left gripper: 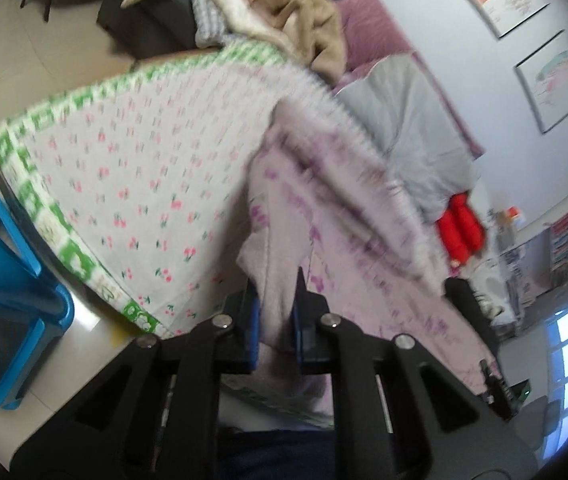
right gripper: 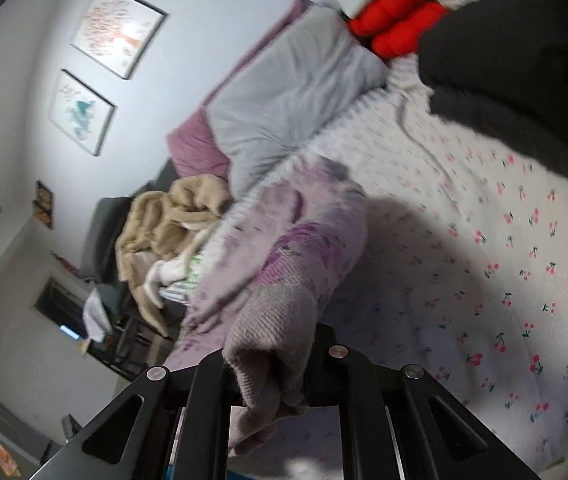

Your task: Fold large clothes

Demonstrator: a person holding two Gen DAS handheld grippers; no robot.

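Observation:
A large pale lilac garment with purple print (left gripper: 348, 216) is lifted above the bed. My left gripper (left gripper: 278, 304) is shut on one edge of it; the cloth runs up between the blue pads. My right gripper (right gripper: 272, 364) is shut on another bunched edge of the same garment (right gripper: 284, 280), which drapes over the fingers and hides them. The garment hangs between the two grippers over the cherry-print sheet (left gripper: 144, 184), which also shows in the right wrist view (right gripper: 484, 280).
A grey quilt (left gripper: 408, 120) and red padded item (left gripper: 460, 228) lie on the bed's far side. A beige blanket heap (left gripper: 296, 4) sits at one end. A black garment (right gripper: 524, 72) lies on the bed. A blue plastic stool (left gripper: 0, 276) stands beside the bed.

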